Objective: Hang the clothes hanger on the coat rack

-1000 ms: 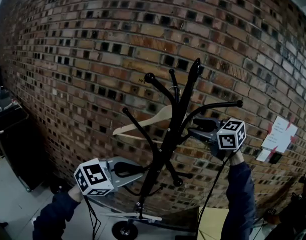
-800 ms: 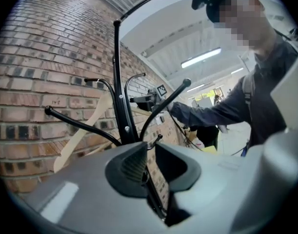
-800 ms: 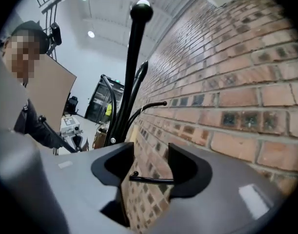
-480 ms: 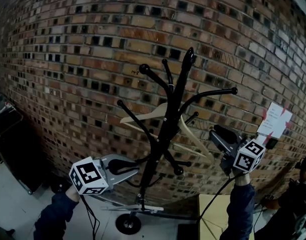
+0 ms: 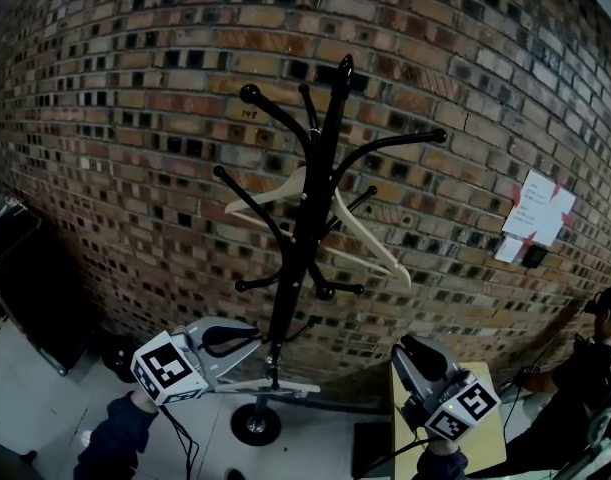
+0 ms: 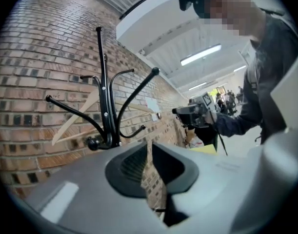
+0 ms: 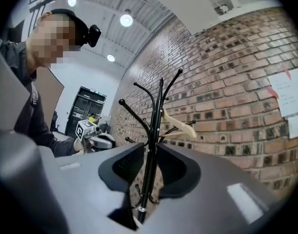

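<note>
The black coat rack [image 5: 297, 238] stands before the brick wall. The pale wooden hanger [image 5: 357, 230] hangs on it by its hook, behind the pole, and neither gripper touches it. My left gripper [image 5: 255, 334] is low at the left, just beside the pole; its jaws are closing, almost together, with nothing between them. My right gripper [image 5: 407, 346] is low at the right, well clear of the rack; its jaws are closing with an empty gap. The left gripper view shows the rack [image 6: 104, 91] and hanger [image 6: 73, 123] beyond my left gripper [image 6: 149, 147]. The right gripper view shows the rack [image 7: 156, 126] and hanger [image 7: 180, 126] beyond my right gripper [image 7: 151, 152].
The rack's round base [image 5: 255, 425] rests on the floor near my left gripper. A white paper [image 5: 537, 213] is taped to the wall at the right. A tan box [image 5: 490, 430] sits under my right gripper. A dark cart [image 5: 25, 268] stands at the left, and a person [image 5: 595, 368] is at the right edge.
My right gripper has drawn away from the rack's arms, down and to the right, and its jaws have narrowed. The left gripper has sunk a little. The hanger stays on the rack.
</note>
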The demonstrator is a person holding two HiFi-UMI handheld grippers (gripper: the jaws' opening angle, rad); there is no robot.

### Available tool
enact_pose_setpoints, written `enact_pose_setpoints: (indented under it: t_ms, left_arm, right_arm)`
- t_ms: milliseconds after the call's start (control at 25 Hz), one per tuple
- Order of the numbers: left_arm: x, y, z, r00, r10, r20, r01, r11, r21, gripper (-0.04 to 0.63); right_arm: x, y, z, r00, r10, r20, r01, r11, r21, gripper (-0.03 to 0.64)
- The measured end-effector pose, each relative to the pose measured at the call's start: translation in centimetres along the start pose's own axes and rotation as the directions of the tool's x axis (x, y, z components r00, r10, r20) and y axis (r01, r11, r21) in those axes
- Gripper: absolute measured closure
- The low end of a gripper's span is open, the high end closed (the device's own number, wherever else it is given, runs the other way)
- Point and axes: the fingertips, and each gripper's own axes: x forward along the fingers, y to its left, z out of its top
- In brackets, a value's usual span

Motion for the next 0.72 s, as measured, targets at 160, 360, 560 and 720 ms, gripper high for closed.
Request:
enact_pose_setpoints:
  t_ms: [160, 360, 560, 720]
  left_arm:
    - [0.7, -3.4, -1.1, 1.000, 0.014, -0.027, -0.016, 0.996, -0.086, 0.581]
    - [0.4, -9.8, -3.1, 0.994, 0.065, -0.089, -0.069, 0.996, -0.050, 0.581]
    - [-0.2, -14.7, -6.2, 0.980, 0.098, -0.172, -0.107, 0.993, -0.043, 0.586]
    - [0.0, -15.7, -6.7, 0.984, 0.084, -0.154, -0.101, 0.989, -0.107, 0.588]
  right_arm:
    - [-1.8, 3.1, -2.4, 0.999, 0.017, -0.035, -0.017, 1.000, 0.001, 0.523]
    - [-4.1, 7.4, -5.6, 0.996, 0.000, -0.095, -0.007, 0.997, -0.076, 0.523]
    - [-4.1, 10.5, -9.9, 0.989, 0.018, -0.145, -0.017, 1.000, 0.004, 0.528]
    - [-4.1, 11.6, -10.4, 0.989, -0.003, -0.150, 0.007, 1.000, 0.026, 0.563]
